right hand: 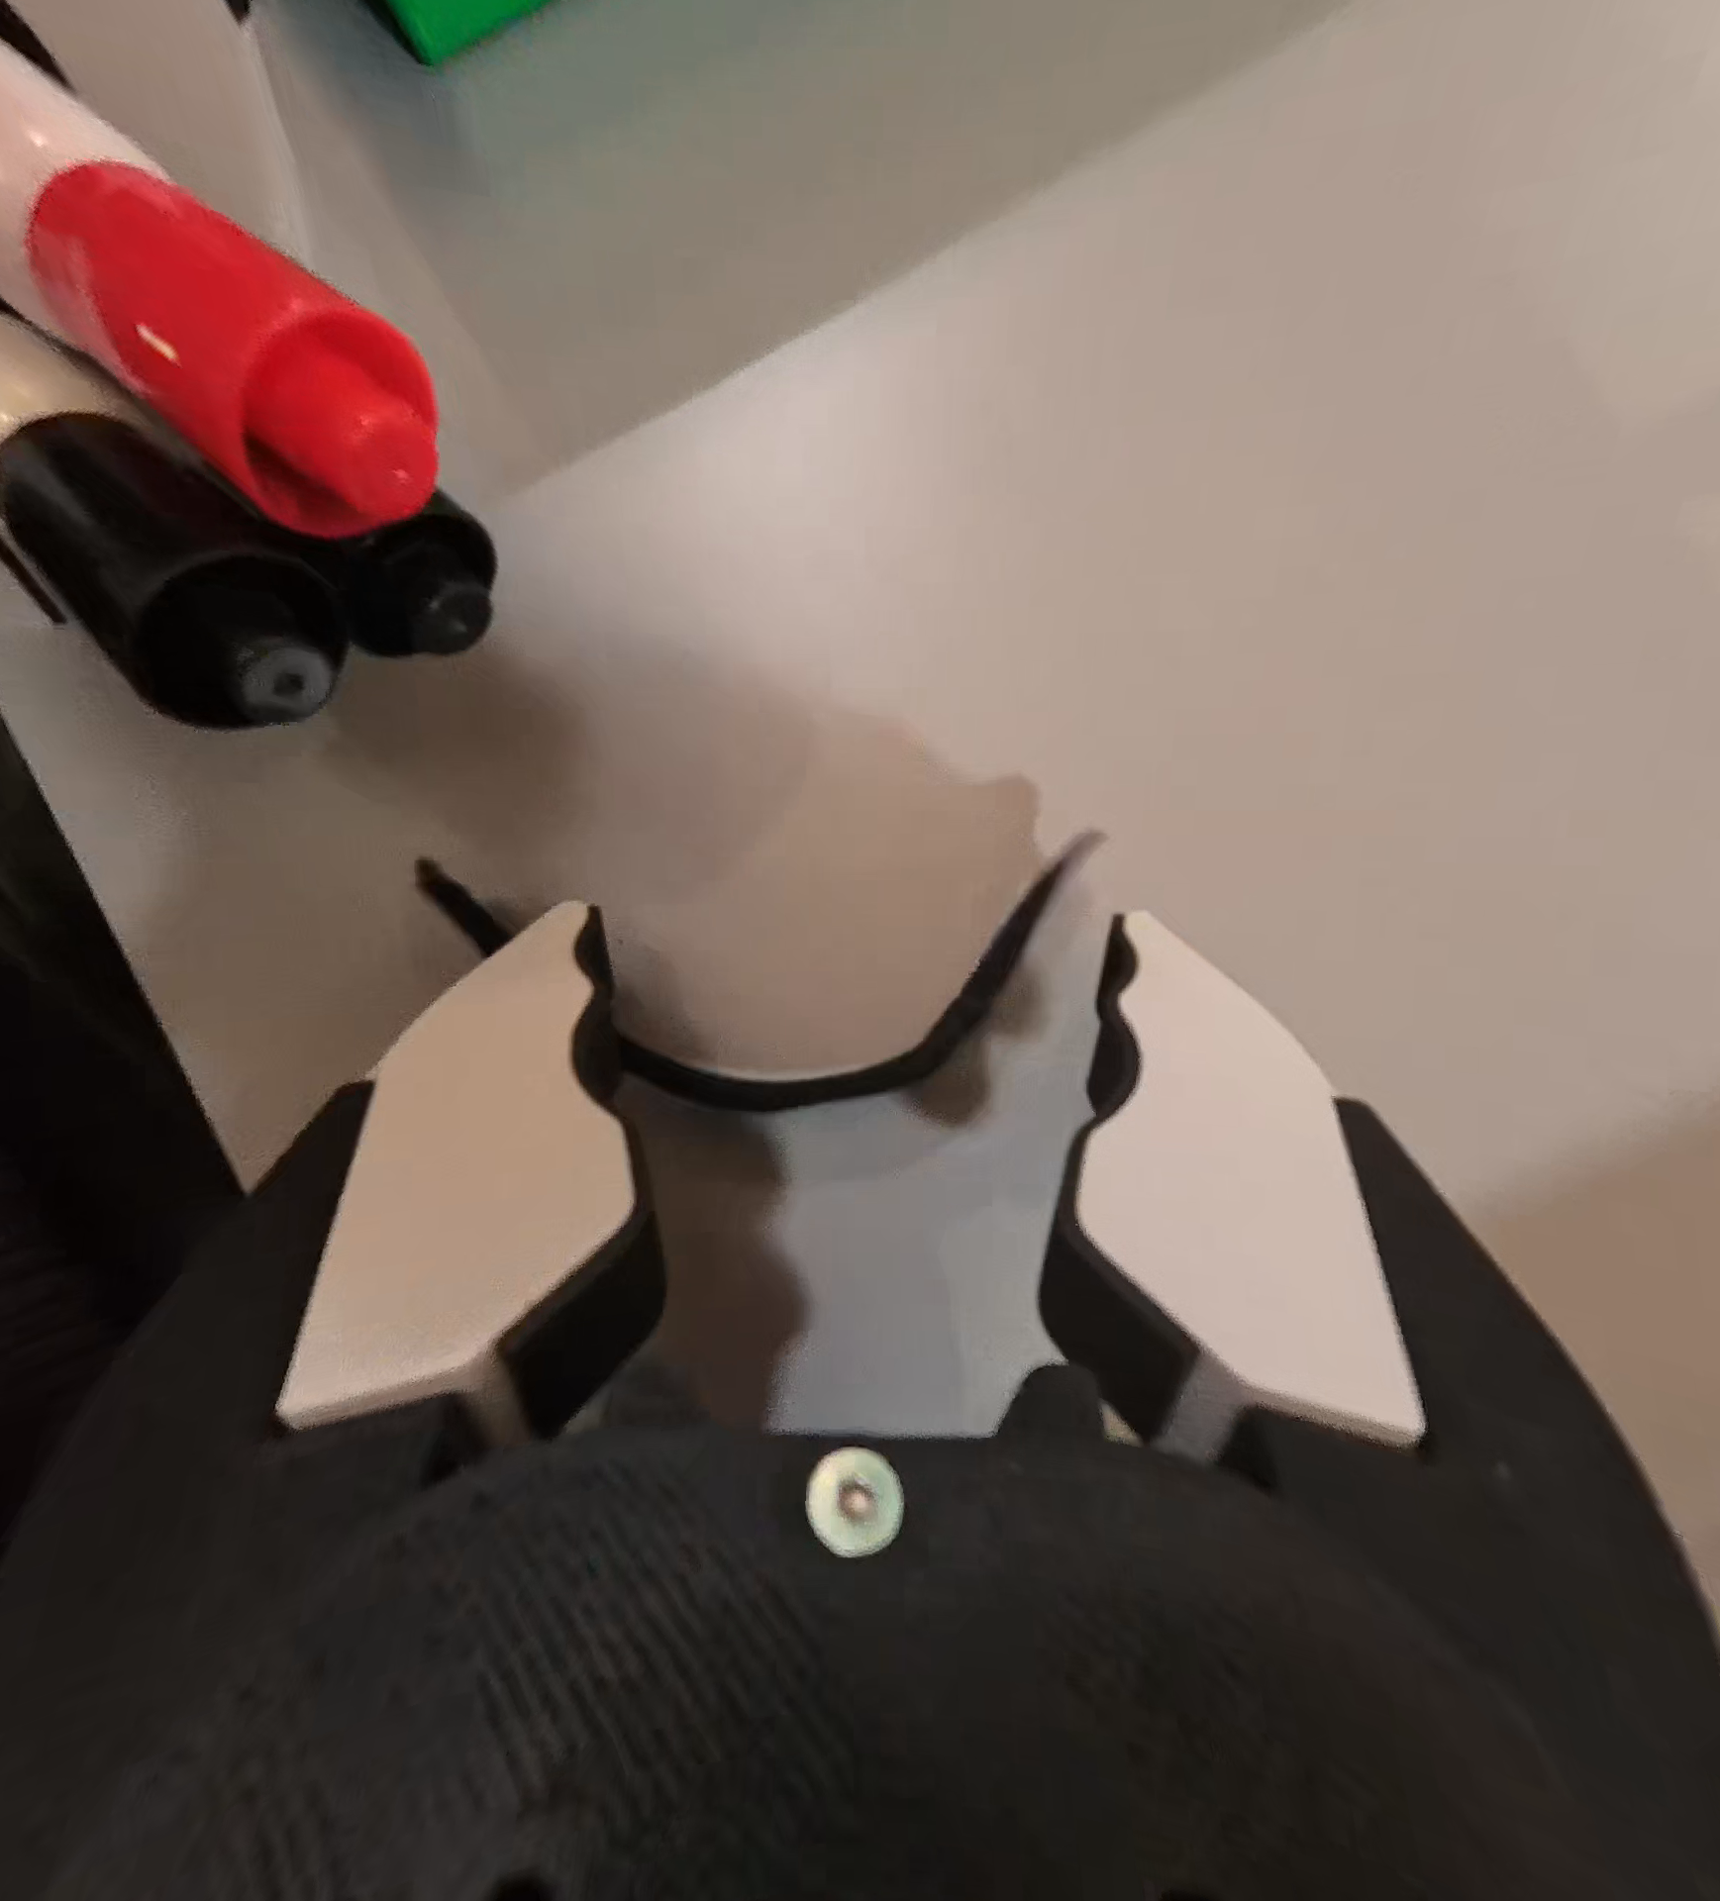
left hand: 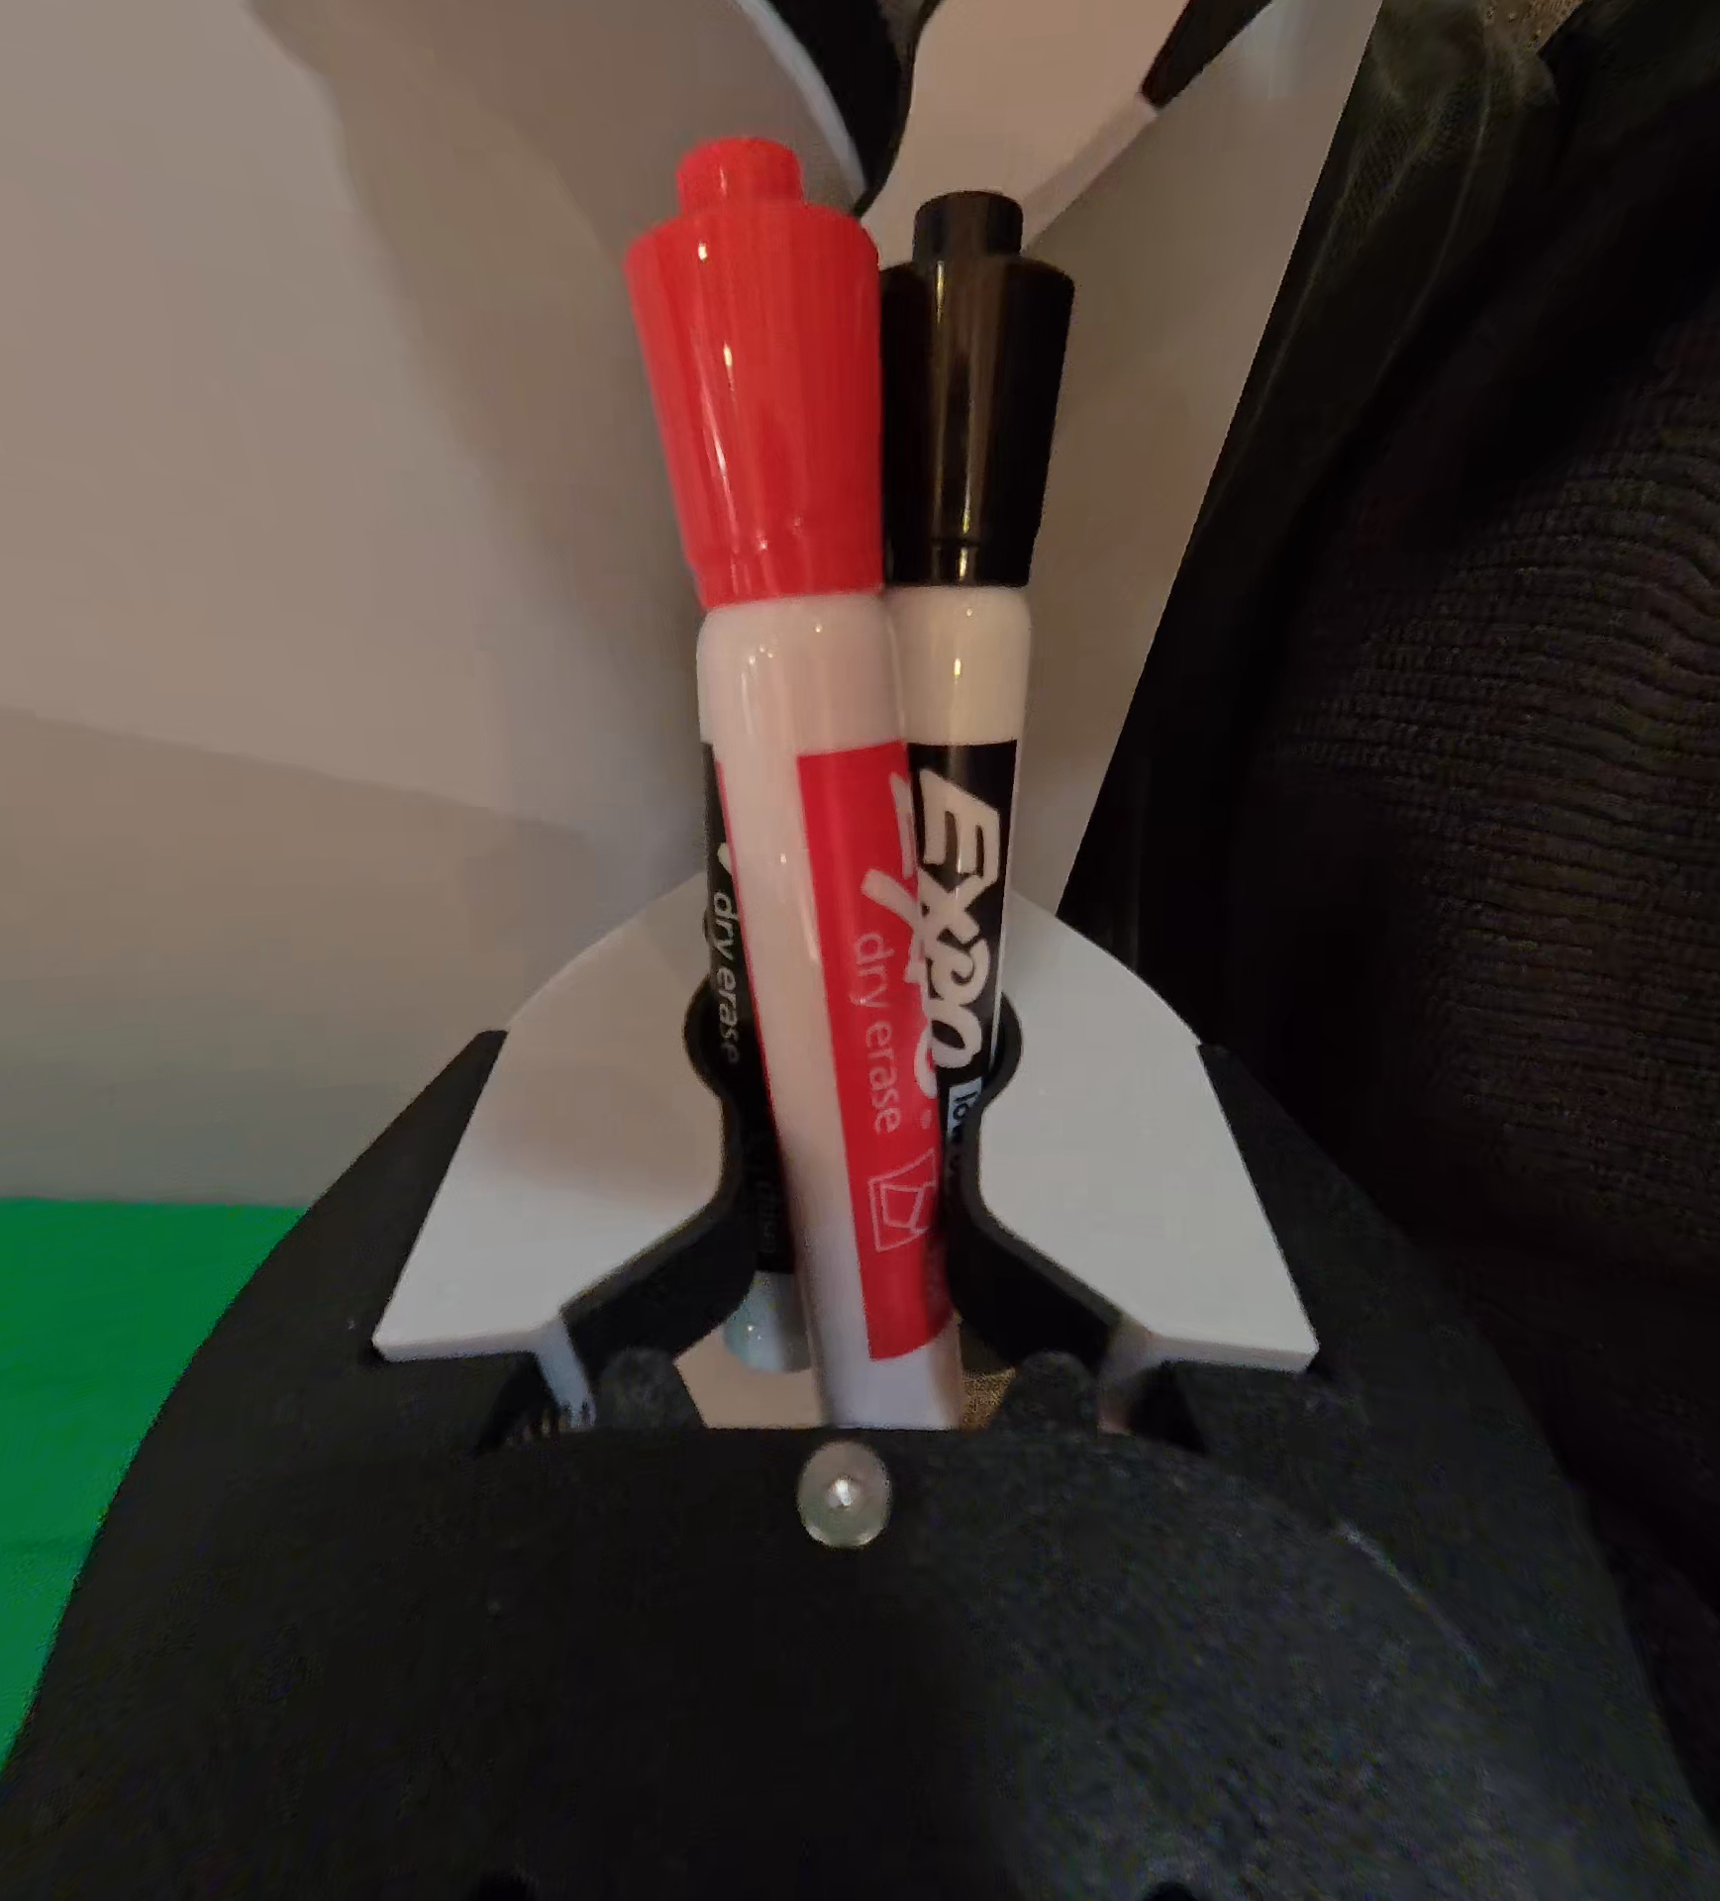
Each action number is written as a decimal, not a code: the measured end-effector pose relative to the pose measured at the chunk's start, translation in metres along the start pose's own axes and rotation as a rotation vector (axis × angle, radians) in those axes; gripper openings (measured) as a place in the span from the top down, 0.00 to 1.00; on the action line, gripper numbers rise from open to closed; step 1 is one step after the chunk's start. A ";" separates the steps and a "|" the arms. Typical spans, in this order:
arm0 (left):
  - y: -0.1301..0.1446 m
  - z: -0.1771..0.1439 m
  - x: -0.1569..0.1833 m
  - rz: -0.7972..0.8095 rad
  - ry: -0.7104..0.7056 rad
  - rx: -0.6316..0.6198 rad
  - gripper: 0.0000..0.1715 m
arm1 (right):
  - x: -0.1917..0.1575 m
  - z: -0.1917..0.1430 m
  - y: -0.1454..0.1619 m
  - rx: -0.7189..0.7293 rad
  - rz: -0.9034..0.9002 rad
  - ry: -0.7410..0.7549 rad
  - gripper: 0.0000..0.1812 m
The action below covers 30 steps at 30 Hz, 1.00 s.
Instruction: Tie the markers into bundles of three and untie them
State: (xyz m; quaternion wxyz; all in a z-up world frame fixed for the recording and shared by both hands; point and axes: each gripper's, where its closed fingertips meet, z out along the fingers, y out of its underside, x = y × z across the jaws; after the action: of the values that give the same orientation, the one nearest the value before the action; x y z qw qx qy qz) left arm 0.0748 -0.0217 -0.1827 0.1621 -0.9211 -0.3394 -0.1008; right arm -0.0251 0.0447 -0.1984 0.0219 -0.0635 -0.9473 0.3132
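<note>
The left gripper (left hand: 850, 1039) clamps a bundle of dry-erase markers, the red-capped marker (left hand: 794, 720) beside a black-capped marker (left hand: 969, 576), centre frame. The right gripper (right hand: 855, 988) gapes wide, holding nothing, above a white surface (right hand: 1246, 576); the markers lie upper left.

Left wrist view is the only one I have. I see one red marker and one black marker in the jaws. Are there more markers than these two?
Observer: Yes. From the cap end, the right wrist view shows that the left gripper grips three: the red marker, a black-capped marker and a second black-capped marker.
Operator: And the right gripper, does it hold something?
Observer: No. The right gripper is open and empty above a white surface. A thin black curved line runs across the gap between its jaws.
</note>
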 end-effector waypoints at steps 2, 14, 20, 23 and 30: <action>0.001 -0.003 -0.001 -0.008 -0.006 0.012 0.74 | 0.001 -0.006 -0.006 0.041 -0.034 0.028 0.50; 0.008 -0.004 -0.001 -0.019 0.003 0.010 0.74 | -0.023 -0.023 -0.005 0.118 -0.093 -0.099 0.53; 0.009 -0.006 -0.003 -0.026 -0.002 0.012 0.74 | -0.016 -0.023 -0.016 0.181 -0.126 -0.002 0.49; 0.008 -0.006 -0.002 -0.024 -0.002 0.012 0.74 | -0.018 -0.014 -0.012 0.158 -0.070 -0.067 0.44; 0.008 -0.006 -0.001 -0.020 -0.002 0.007 0.74 | -0.023 0.001 -0.006 0.103 -0.161 -0.053 0.41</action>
State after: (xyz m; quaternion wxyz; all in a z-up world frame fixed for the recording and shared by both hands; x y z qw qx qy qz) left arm 0.0789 -0.0298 -0.1796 0.1640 -0.9172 -0.3490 -0.1006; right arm -0.0032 0.0365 -0.1960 0.0252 0.0225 -0.9322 0.3604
